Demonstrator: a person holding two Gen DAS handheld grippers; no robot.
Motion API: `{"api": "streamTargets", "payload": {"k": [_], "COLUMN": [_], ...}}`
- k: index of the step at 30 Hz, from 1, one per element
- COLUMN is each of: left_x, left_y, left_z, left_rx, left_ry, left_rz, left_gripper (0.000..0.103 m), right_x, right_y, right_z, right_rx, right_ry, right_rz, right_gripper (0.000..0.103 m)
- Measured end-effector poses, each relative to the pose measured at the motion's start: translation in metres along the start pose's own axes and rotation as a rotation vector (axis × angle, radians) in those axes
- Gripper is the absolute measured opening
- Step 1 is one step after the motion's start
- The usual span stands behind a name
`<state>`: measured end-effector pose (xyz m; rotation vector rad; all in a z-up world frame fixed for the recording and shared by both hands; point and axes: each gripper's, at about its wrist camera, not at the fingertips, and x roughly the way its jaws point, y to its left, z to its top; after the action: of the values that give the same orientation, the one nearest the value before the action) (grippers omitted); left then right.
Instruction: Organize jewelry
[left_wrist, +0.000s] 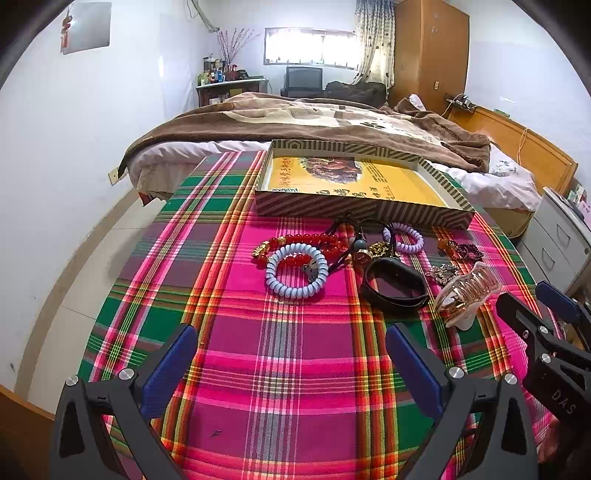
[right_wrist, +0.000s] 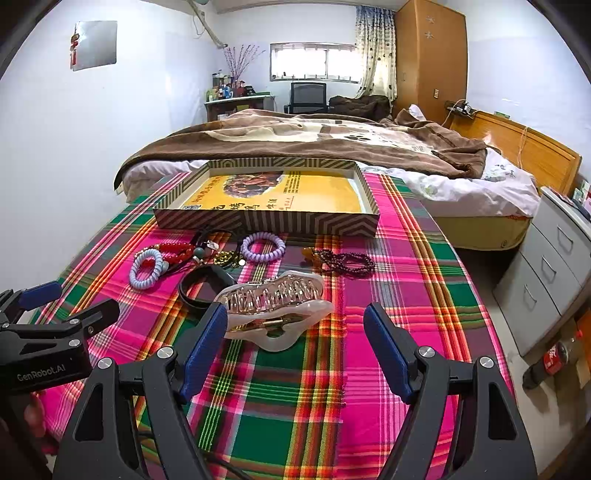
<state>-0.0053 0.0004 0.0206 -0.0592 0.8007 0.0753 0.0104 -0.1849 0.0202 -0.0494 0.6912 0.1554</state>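
Note:
Jewelry lies on a plaid cloth in front of a striped shallow box (left_wrist: 332, 209) (right_wrist: 273, 221) with a yellow bottom. From the left wrist view: a pale blue coil bracelet (left_wrist: 296, 271), red beads (left_wrist: 314, 240), a lilac coil bracelet (left_wrist: 403, 237), a black band (left_wrist: 393, 282), a clear hair claw (left_wrist: 466, 293). My left gripper (left_wrist: 291, 363) is open, short of the blue coil. My right gripper (right_wrist: 295, 343) is open just before the hair claw (right_wrist: 275, 304), left finger beside it. Dark bead strands (right_wrist: 345, 261) lie further right.
The plaid table (right_wrist: 295, 398) ends at a bed with a brown blanket (left_wrist: 314, 118) behind the box. Grey drawers (right_wrist: 554, 273) and a cola bottle (right_wrist: 552, 360) stand on the right. A white wall runs along the left.

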Motion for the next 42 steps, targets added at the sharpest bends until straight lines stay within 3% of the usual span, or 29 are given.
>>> {"api": "streamTargets", "payload": {"k": [26,35,42], "left_x": [-0.002,0.01,0.025], "left_y": [0.008,0.021,0.034], "left_z": [0.003,0.006,0.013], "left_rx": [-0.011,-0.036,-0.076], "left_ry": [0.006,0.036,0.068], "left_rz": [0.011,0.012,-0.042], "left_gripper": [0.103,0.103,0.103], "right_x": [0.008,0.02,0.048], "right_y": [0.003,-0.009,-0.028], "right_z": [0.001,0.002,0.004], "right_rx": [-0.011,0.019,0.099], "right_ry": [0.009,0.018,0.088], "right_rz": [0.019,0.134,0.208], "right_gripper": [0.076,0.076,0.076]}}
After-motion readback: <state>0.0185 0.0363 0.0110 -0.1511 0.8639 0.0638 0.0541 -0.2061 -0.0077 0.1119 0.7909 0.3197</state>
